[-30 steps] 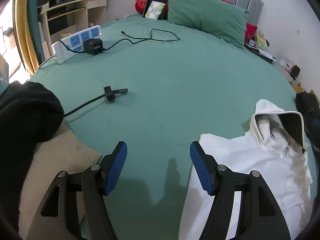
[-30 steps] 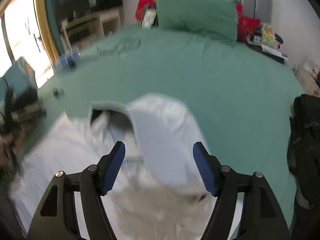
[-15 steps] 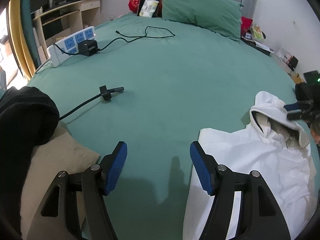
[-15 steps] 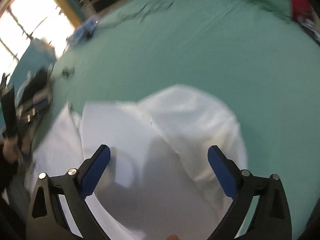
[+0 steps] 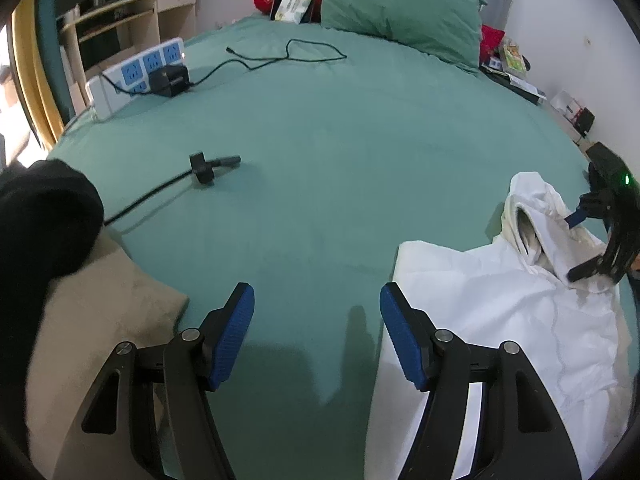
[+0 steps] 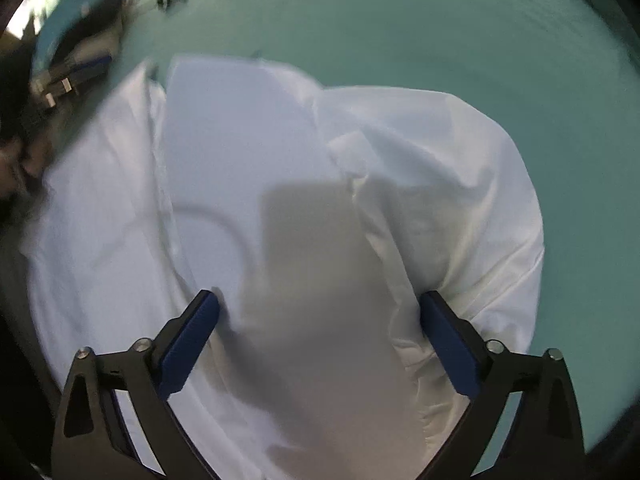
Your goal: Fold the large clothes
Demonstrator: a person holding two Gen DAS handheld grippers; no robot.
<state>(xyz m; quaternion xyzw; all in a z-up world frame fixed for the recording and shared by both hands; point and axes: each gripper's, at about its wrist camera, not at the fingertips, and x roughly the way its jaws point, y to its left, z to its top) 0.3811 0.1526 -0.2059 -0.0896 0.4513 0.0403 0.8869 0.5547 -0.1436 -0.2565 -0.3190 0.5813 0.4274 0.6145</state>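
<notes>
Currently your right tool point(image 6: 318, 332) hangs wide open over the white hoodie point(image 6: 248, 184) on the bed point(image 6: 400, 28); closing now risks pinching several layers. Left tool point(image 5: 316, 332) open, empty.

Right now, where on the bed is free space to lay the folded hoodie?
The middle of the green sheet is bare, bordered by the power strip, black cable, pillow and white hoodie. The near-left corner is crowded with dark and beige clothes.

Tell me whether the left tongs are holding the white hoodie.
No: the left tongs stand open over bare green sheet, with the white hoodie lying beside them, ungripped.
</notes>
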